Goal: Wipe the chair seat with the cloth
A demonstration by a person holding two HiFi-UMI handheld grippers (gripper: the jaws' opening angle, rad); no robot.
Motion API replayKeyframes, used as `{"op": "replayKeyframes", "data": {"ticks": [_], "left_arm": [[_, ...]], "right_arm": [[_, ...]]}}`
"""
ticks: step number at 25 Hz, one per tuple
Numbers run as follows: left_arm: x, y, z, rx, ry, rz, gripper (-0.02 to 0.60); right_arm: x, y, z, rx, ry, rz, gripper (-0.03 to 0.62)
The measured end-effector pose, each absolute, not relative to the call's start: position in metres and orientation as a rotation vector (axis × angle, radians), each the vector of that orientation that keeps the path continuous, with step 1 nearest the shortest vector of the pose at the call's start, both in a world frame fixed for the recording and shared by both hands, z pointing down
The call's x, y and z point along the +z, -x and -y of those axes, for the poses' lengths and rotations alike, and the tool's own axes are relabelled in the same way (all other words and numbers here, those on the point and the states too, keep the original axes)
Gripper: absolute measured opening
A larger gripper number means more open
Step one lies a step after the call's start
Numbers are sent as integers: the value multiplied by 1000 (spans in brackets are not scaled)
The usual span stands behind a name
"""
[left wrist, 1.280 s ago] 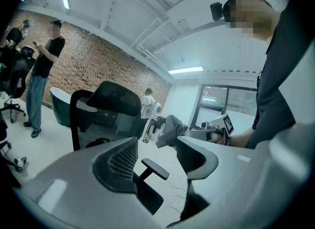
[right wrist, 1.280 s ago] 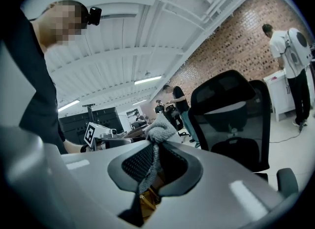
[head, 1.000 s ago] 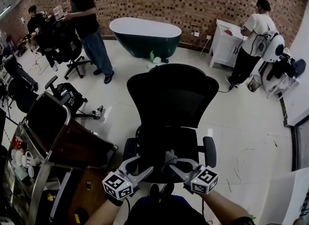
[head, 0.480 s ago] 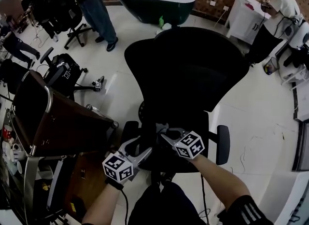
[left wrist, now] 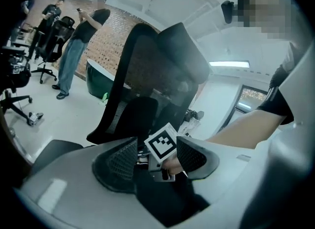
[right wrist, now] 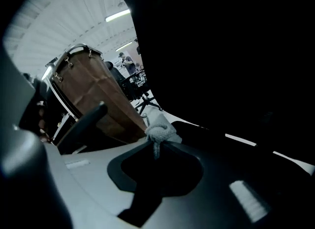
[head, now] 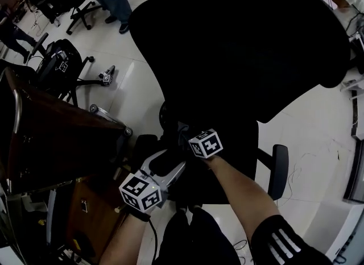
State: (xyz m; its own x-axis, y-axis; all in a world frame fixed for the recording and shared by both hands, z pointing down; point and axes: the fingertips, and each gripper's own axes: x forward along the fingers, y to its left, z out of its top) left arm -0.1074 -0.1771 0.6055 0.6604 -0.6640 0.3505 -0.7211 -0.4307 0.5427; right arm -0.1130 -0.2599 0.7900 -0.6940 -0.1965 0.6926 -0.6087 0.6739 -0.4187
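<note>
White floor is showing around the chair seat point(head: 238, 157) in the head view, with my right gripper point(head: 182, 133) and left gripper point(head: 173, 165) hanging just above it. In the left gripper view, my fingers are standing apart, empty. In the right gripper view, my fingers are pinching the cloth point(right wrist: 160, 132) at their tips. I judge wiping is starting, and next I should press down and sweep across.

There's the chair point(head: 244, 48) dead centre, backrest ahead, seat point(head: 233, 167) nearest. Both grippers are over the seat's left side: left gripper point(head: 170, 166) nearer, right gripper point(head: 182, 132) just ahead of it, cloth point(right wrist: 160, 132) nipped in its jaws at the backrest's foot. One armrest point(head: 277, 170) is off right. A cabinet point(head: 57, 139) stands left of the chair, with a second chair point(head: 57, 59) behind that.
</note>
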Motion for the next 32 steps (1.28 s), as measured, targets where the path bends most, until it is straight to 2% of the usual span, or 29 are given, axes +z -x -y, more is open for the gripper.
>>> {"op": "replayKeyframes", "data": {"ticks": [8, 15, 19, 27, 32], "left_arm": [[652, 101, 174, 121, -2157, 1047, 272], [668, 91, 171, 164, -2161, 1020, 272], [669, 77, 171, 179, -2174, 983, 272], [664, 41, 170, 203, -2220, 893, 272], [661, 29, 167, 215, -2238, 856, 272]], "right_arm": [[859, 153, 282, 616, -505, 2221, 41], [877, 134, 282, 597, -472, 2221, 41], [894, 74, 277, 554, -490, 2095, 41], [902, -111, 275, 550, -654, 1785, 40], [890, -160, 287, 481, -699, 1736, 40]]}}
